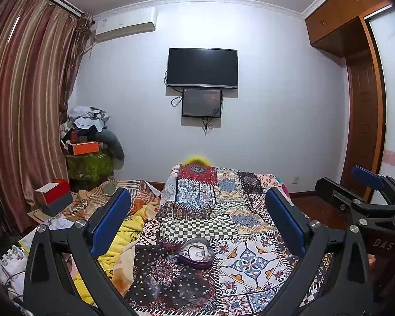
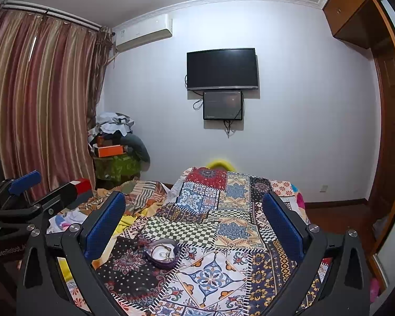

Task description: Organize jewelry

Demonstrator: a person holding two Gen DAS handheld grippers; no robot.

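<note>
A small purple heart-shaped jewelry box (image 1: 196,254) lies open on the patchwork bedspread (image 1: 250,258), with a pale lining and some chain or ring pieces inside. My left gripper (image 1: 197,210) is held above and short of it, blue pads wide apart, nothing between them. In the right wrist view the same jewelry box (image 2: 162,252) sits low and left of centre. My right gripper (image 2: 193,212) is also open and holds nothing. Each gripper shows at the edge of the other's view: the right gripper's body (image 1: 366,200) and the left gripper's body (image 2: 18,200).
The bed runs toward a white wall with a television (image 1: 202,68) and a smaller screen below it. A red and grey box (image 1: 55,196) and rumpled yellow bedding (image 1: 123,239) lie to the left. A clothes pile (image 1: 92,142) stands by striped curtains. A wooden wardrobe (image 1: 360,100) stands right.
</note>
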